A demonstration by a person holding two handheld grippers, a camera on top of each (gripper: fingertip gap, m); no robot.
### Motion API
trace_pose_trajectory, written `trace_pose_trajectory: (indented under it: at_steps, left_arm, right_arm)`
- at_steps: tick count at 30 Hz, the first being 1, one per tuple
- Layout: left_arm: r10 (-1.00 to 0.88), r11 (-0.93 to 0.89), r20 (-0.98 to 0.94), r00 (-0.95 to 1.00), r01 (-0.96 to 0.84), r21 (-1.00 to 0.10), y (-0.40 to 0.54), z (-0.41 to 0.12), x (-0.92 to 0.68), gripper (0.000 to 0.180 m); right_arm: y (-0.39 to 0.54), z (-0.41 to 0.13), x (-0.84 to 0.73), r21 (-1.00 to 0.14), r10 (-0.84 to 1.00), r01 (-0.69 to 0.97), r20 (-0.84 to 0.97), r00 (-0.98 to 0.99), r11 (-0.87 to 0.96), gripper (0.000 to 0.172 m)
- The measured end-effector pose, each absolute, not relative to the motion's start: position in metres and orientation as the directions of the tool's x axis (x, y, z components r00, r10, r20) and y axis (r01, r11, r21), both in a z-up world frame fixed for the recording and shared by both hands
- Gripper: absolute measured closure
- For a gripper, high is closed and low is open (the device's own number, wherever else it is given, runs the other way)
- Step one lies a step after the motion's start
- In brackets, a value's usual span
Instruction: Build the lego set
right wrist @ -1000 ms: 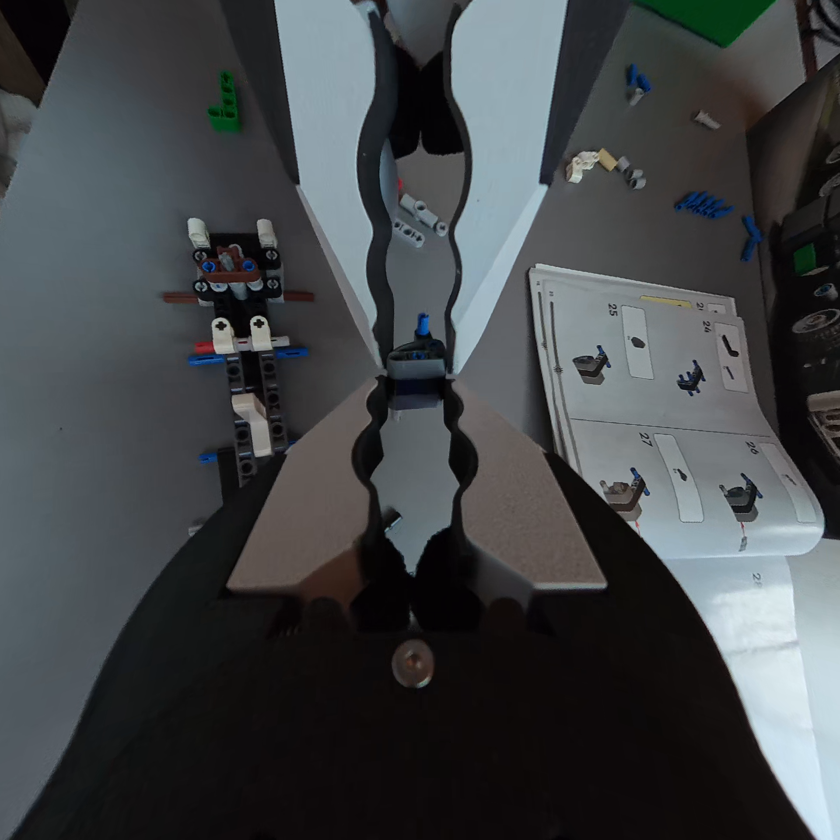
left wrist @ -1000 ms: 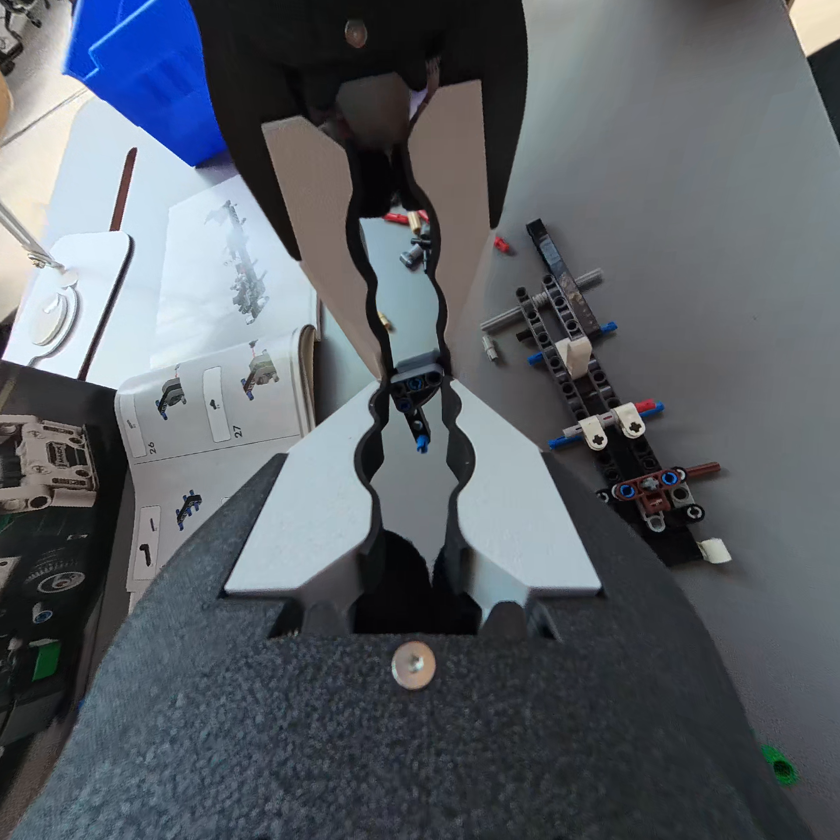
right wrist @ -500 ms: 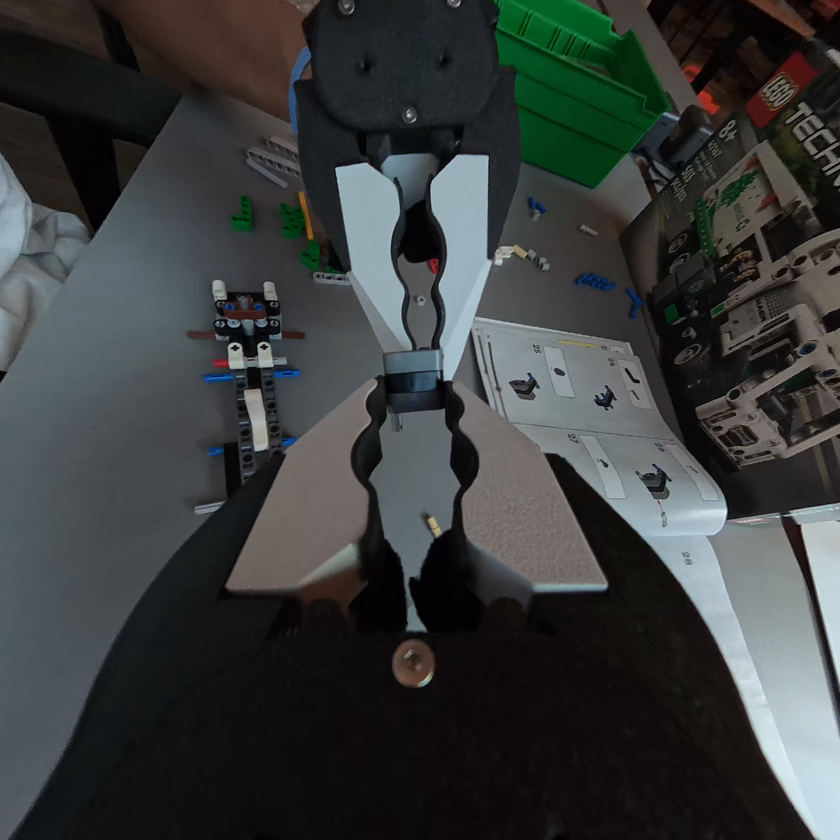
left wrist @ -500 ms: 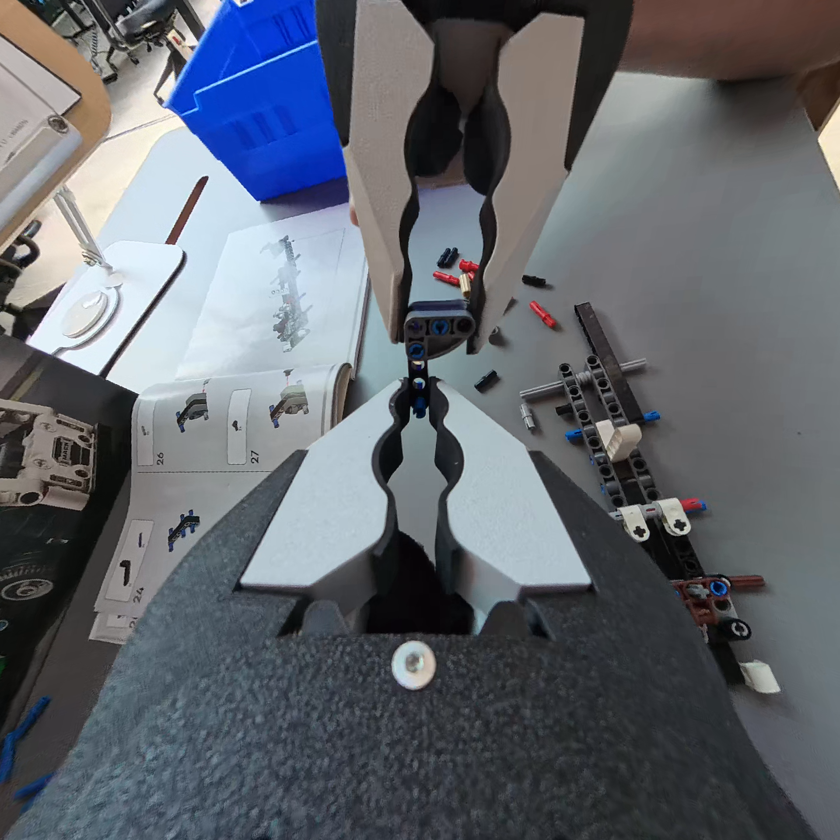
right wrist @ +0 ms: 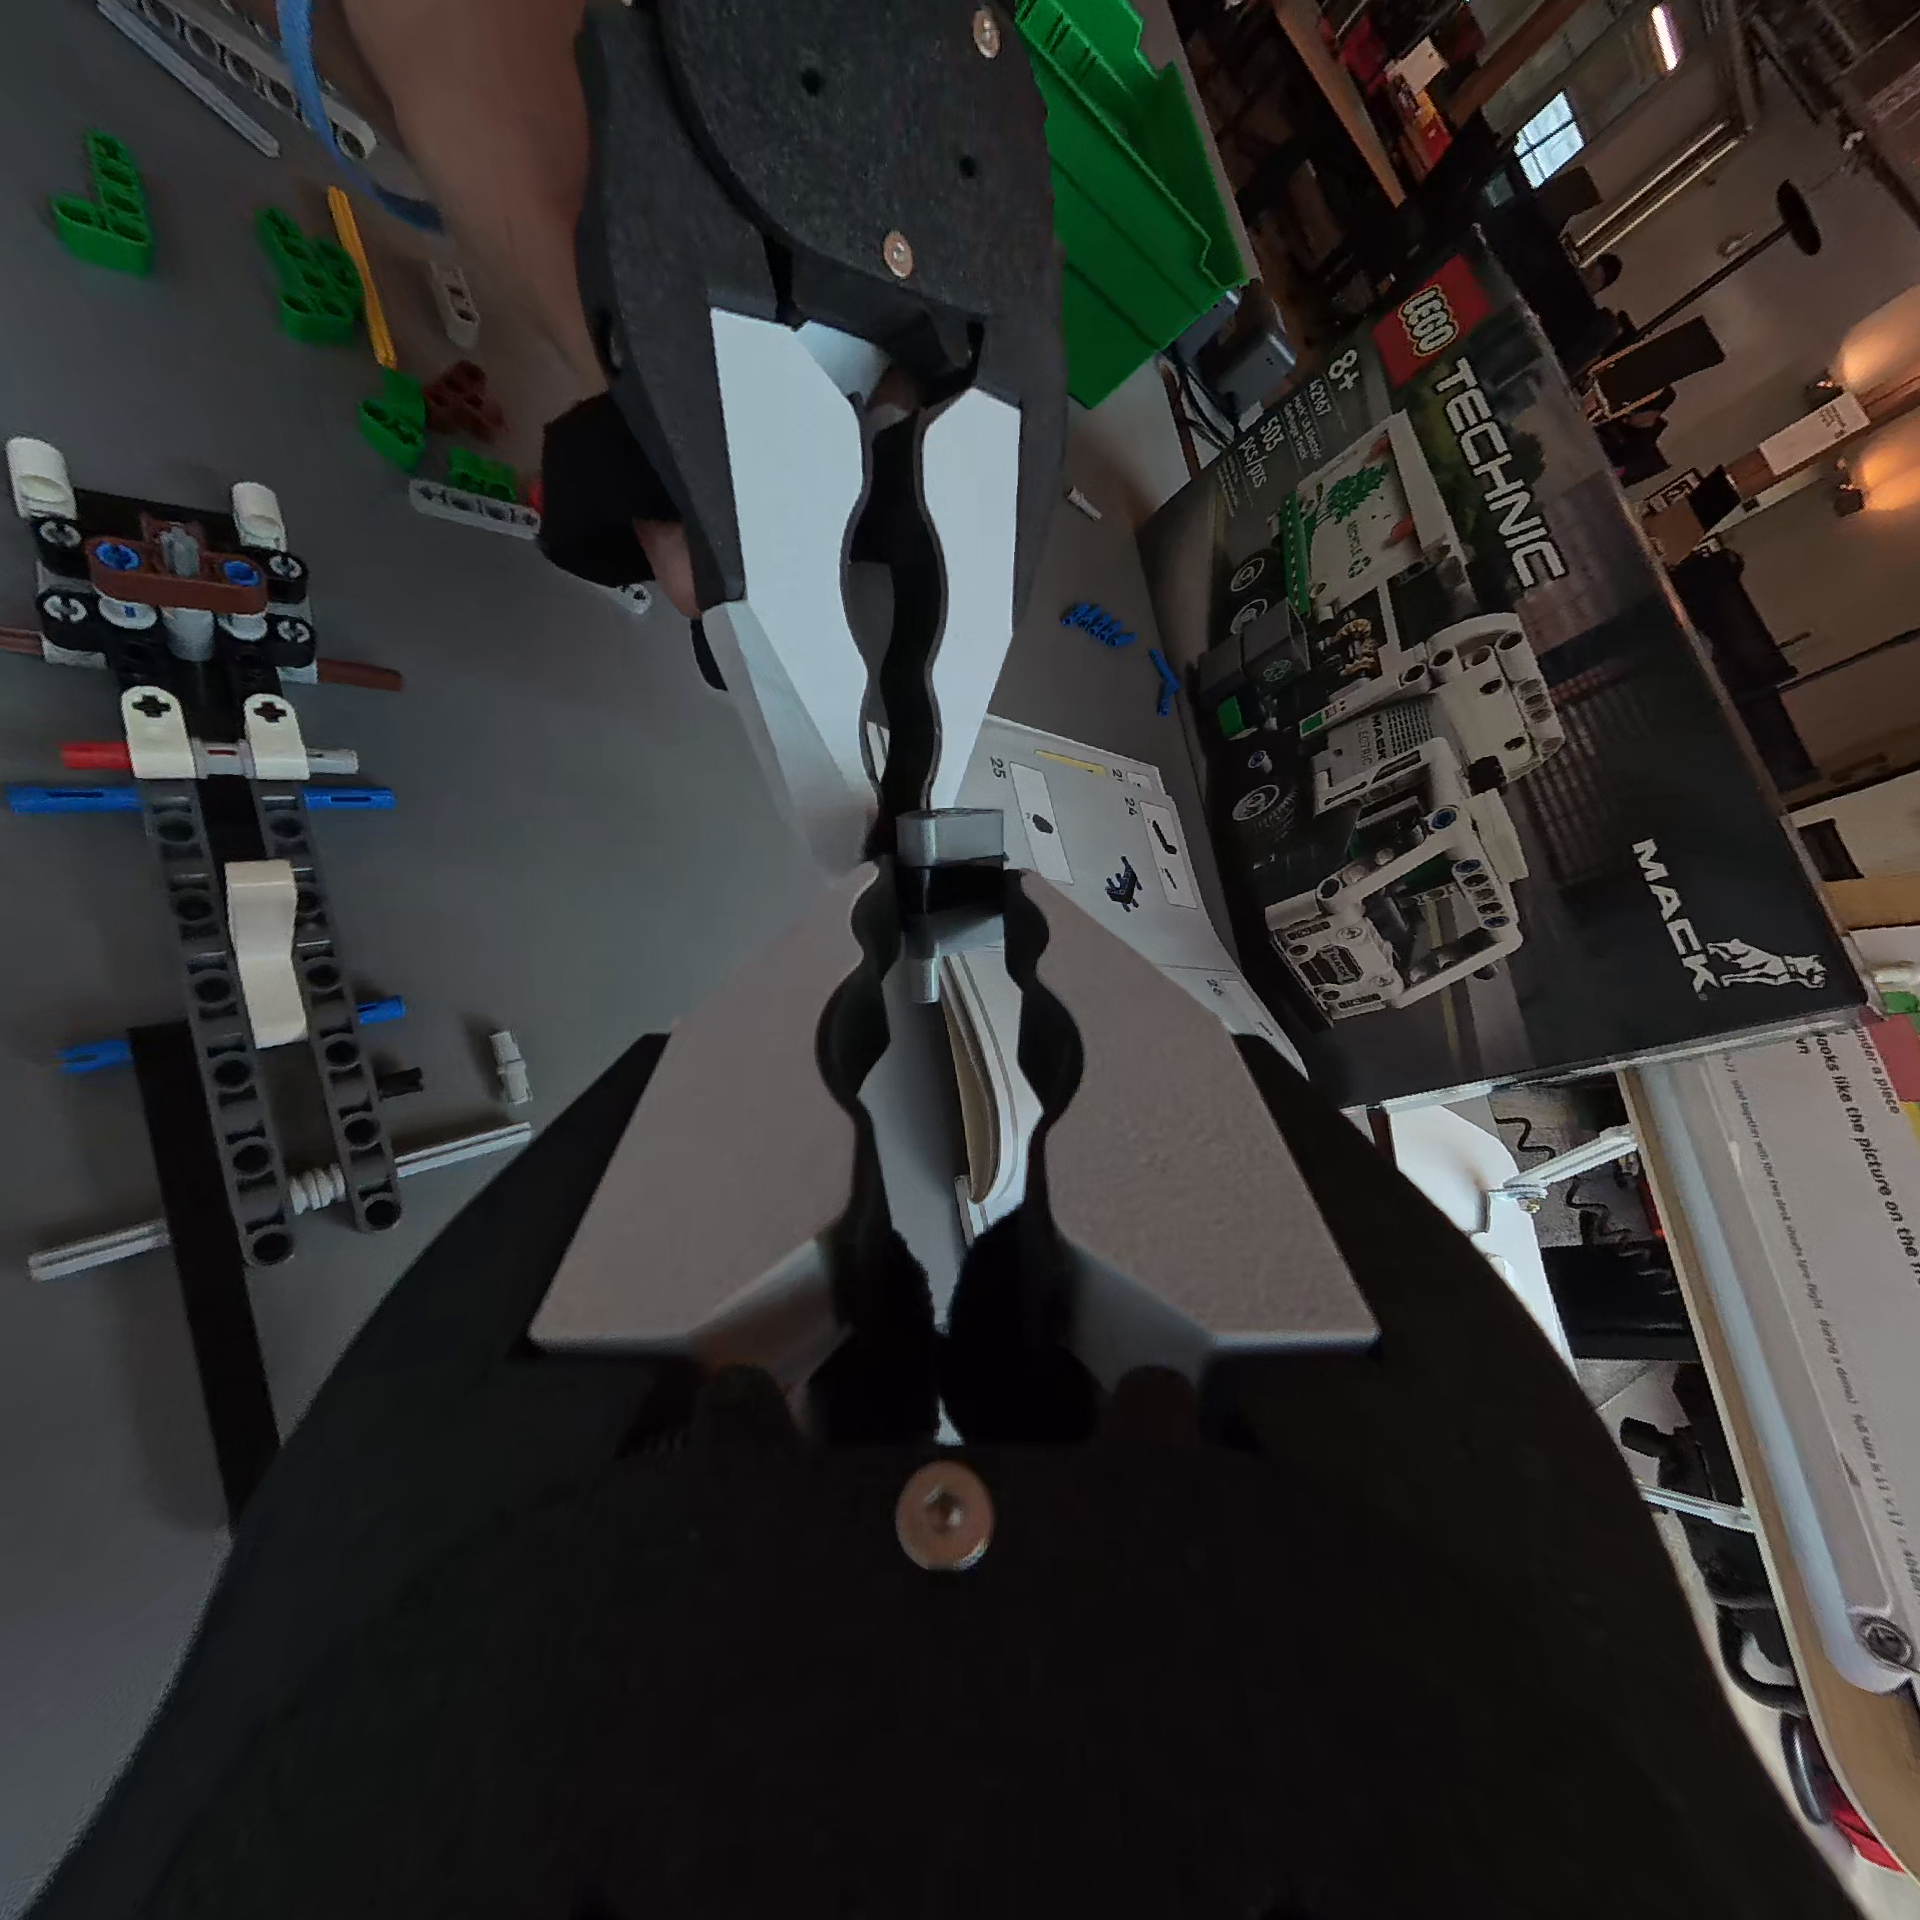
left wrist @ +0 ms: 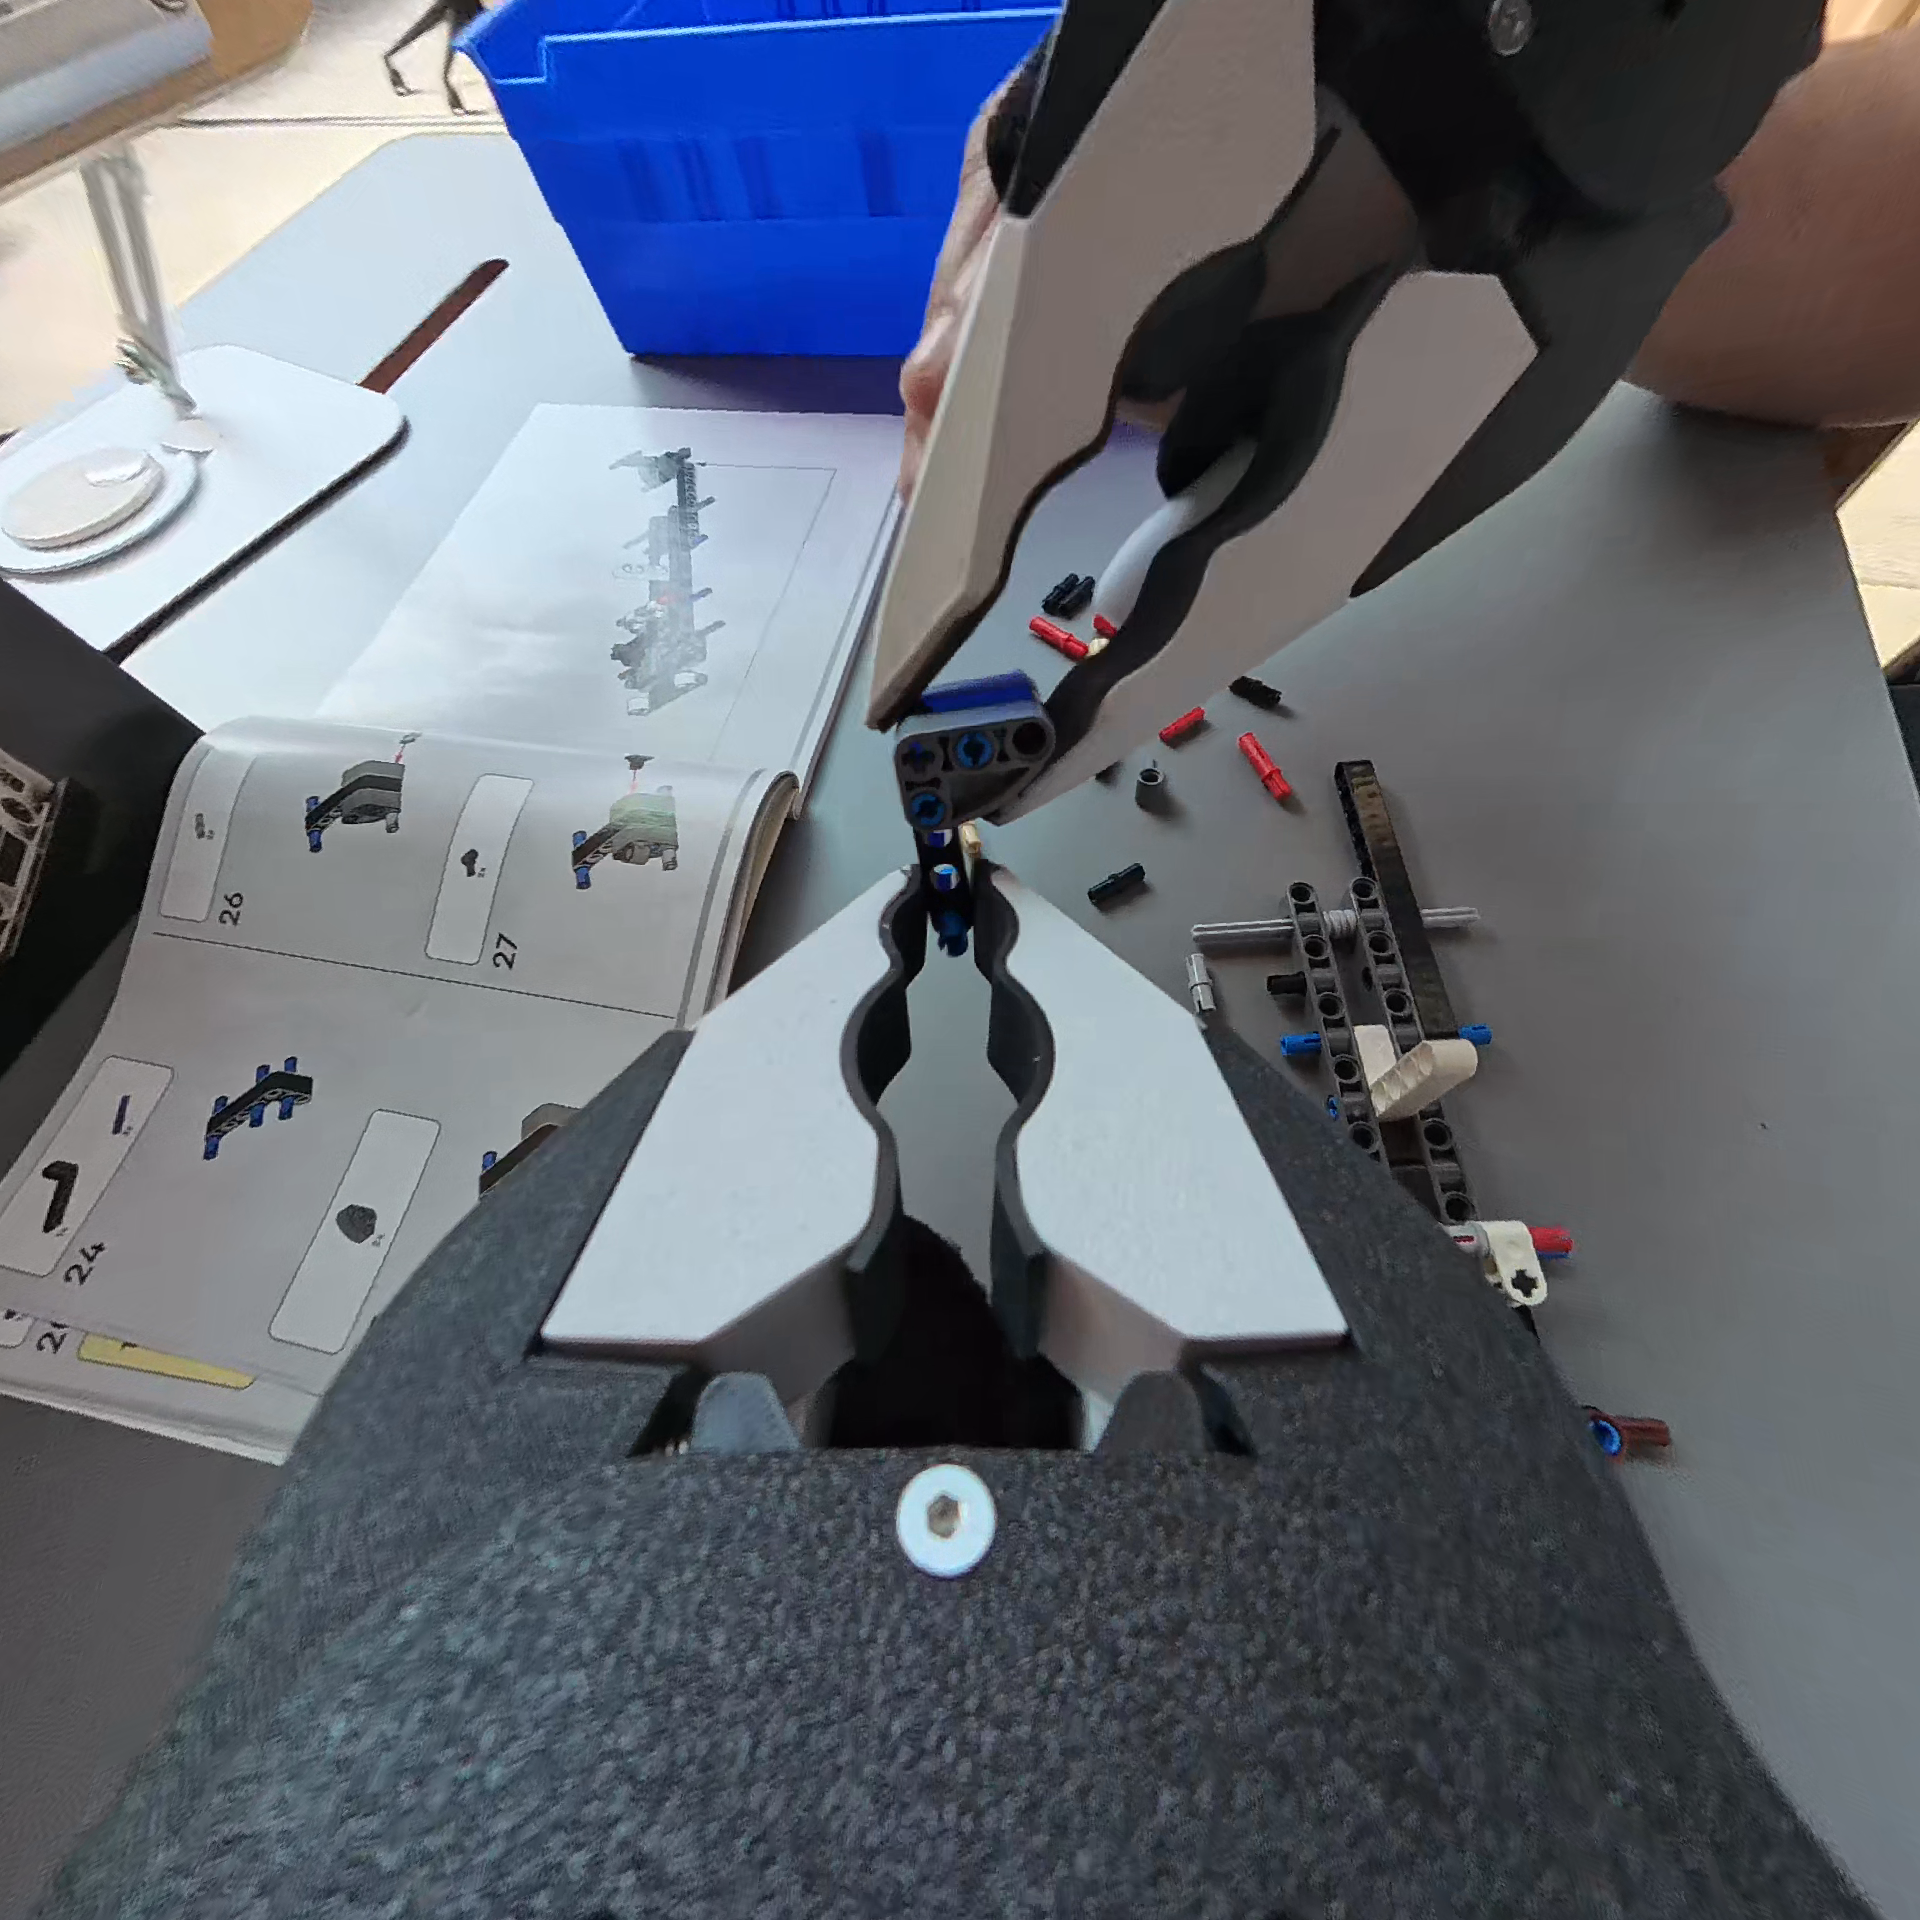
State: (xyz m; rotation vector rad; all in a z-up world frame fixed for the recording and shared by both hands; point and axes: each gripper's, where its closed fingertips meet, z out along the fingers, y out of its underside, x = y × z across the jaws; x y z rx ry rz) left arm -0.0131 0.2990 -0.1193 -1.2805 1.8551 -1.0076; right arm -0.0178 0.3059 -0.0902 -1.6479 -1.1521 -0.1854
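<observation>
Grey table [left wrist: 1558,727] behind; left gripper [left wrist: 948,899] pinches a black beam [left wrist: 928,883], right gripper [right wrist: 943,894] clamps a grey block [right wrist: 951,842], contact partly hidden.

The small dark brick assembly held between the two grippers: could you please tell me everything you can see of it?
The brick assembly is a plastic stack: a rounded dark grey plate with holes and blue pins, and a thin black beam with blue pins below. It hangs above the grey table. The right gripper clamps the plate; the left gripper pinches the beam.
</observation>
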Motion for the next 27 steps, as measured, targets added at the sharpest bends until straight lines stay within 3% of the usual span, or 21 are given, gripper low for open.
trace_pose_trajectory:
  at_steps: [1, 5, 8, 10, 13, 23, 27]
  left_arm:
    - [-0.945, 0.230, -0.088, -0.314, -0.448, -0.864, 0.297, -0.121, -0.014, 0.174]
    - [-0.919, 0.325, -0.148, -0.367, -0.490, -0.809, 0.292, -0.134, -0.023, 0.159]
    - [-0.880, 0.365, -0.102, -0.465, -0.522, -0.771, 0.272, -0.151, -0.030, 0.152]
    - [-0.851, 0.346, -0.005, -0.526, -0.553, -0.758, 0.254, -0.159, -0.033, 0.152]
    - [-0.828, 0.348, 0.066, -0.557, -0.604, -0.717, 0.245, -0.169, -0.032, 0.158]
    - [-0.811, 0.459, -0.055, -0.583, -0.574, -0.678, 0.245, -0.185, -0.032, 0.177]
    - [-0.807, 0.468, -0.085, -0.584, -0.545, -0.696, 0.242, -0.185, -0.029, 0.177]
  right_arm:
    - [0.305, -0.092, -0.016, -0.646, 0.592, 0.763, 0.625, 0.508, 0.027, 0.154]
    - [0.304, -0.094, 0.016, -0.574, 0.562, 0.818, 0.669, 0.486, -0.023, 0.155]
    - [0.291, -0.090, 0.030, -0.658, 0.573, 0.753, 0.611, 0.546, -0.016, 0.155]
    - [0.288, -0.095, 0.033, -0.619, 0.569, 0.785, 0.645, 0.510, -0.001, 0.155]
    - [0.290, -0.105, 0.038, -0.526, 0.546, 0.851, 0.712, 0.440, 0.000, 0.155]
    - [0.296, -0.103, 0.043, -0.554, 0.512, 0.833, 0.716, 0.475, 0.002, 0.155]
    - [0.302, -0.110, 0.044, -0.514, 0.486, 0.858, 0.746, 0.456, -0.015, 0.155]
